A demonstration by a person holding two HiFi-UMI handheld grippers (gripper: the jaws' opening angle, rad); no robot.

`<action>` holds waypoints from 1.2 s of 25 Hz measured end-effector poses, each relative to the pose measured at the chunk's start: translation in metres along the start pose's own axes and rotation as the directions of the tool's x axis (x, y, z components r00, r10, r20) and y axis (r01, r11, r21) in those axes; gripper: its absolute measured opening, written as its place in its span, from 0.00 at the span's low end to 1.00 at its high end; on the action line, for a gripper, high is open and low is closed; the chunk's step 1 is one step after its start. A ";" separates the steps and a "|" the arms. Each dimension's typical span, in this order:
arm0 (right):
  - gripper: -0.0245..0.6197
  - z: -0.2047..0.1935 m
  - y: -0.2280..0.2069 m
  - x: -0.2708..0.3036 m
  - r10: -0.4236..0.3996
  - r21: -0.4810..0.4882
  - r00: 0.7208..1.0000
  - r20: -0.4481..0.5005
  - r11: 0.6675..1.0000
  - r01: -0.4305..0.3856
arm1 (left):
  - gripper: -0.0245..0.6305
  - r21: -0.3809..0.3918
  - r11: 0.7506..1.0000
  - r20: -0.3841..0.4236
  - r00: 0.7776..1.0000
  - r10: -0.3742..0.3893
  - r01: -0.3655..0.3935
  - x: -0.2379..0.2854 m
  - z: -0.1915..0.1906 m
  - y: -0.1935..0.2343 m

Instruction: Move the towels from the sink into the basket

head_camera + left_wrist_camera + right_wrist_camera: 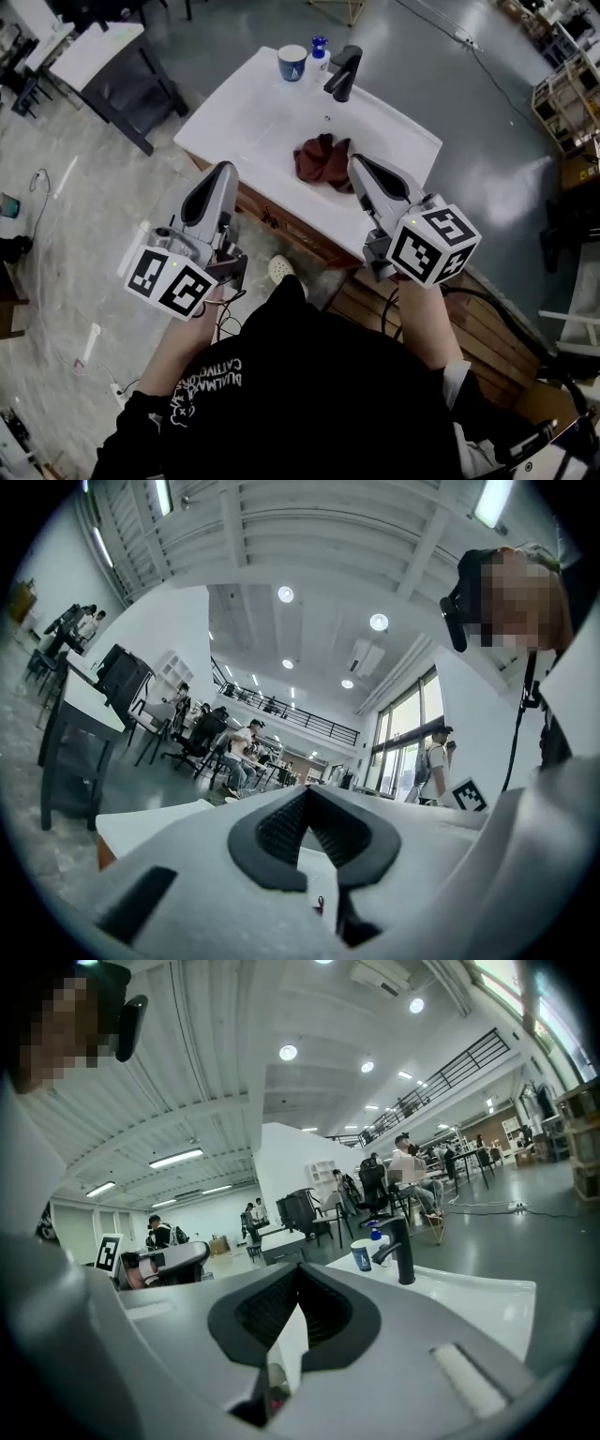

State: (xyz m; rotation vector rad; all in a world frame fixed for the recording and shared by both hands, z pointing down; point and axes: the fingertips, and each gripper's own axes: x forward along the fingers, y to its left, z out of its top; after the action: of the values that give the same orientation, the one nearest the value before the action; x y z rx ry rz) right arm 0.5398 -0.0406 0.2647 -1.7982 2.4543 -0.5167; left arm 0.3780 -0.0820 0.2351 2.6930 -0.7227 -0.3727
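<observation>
- Towels [323,161], a dark red crumpled heap, lie in the white sink [244,122] in front of the black faucet [343,73]; no basket is in view.
- Left hand-held gripper [223,171] hovers by the sink's front edge, jaws together and holding nothing.
- Right hand-held gripper [354,161] hangs just beside the heap, tips likewise pressed together and empty.
- Step in hand, by appearances: the approach (nothing lifted yet). The next move calls for parting the jaws, lowering onto the cloth and pinching a fold.
</observation>
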 end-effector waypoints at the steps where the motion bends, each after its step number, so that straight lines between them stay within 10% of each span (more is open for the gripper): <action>1: 0.05 0.000 -0.011 0.007 -0.014 0.006 1.000 -0.005 1.000 0.014 | 0.04 -0.006 1.000 -0.015 1.000 -0.006 0.006 0.011 -0.004 0.008; 12: 0.05 -0.015 -0.114 0.088 -0.206 -0.084 0.961 -0.186 0.978 0.193 | 0.04 -0.053 0.994 -0.136 0.985 -0.106 0.099 0.140 -0.016 0.077; 22: 0.05 -0.064 -0.171 0.128 -0.268 0.046 0.901 -0.341 0.953 0.300 | 0.04 -0.114 0.981 -0.202 0.963 -0.176 0.156 0.197 -0.037 0.121; 30: 0.18 -0.147 -0.190 0.153 -0.218 0.215 0.779 -0.588 0.886 0.411 | 0.04 -0.132 0.983 -0.203 0.967 -0.156 0.131 0.195 -0.040 0.158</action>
State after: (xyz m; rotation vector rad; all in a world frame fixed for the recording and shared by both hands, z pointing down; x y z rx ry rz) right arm 0.6301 -0.1996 0.4833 -2.1401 2.1265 -1.5822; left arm 0.4854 -0.3034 0.2985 2.6278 -0.4322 -0.1515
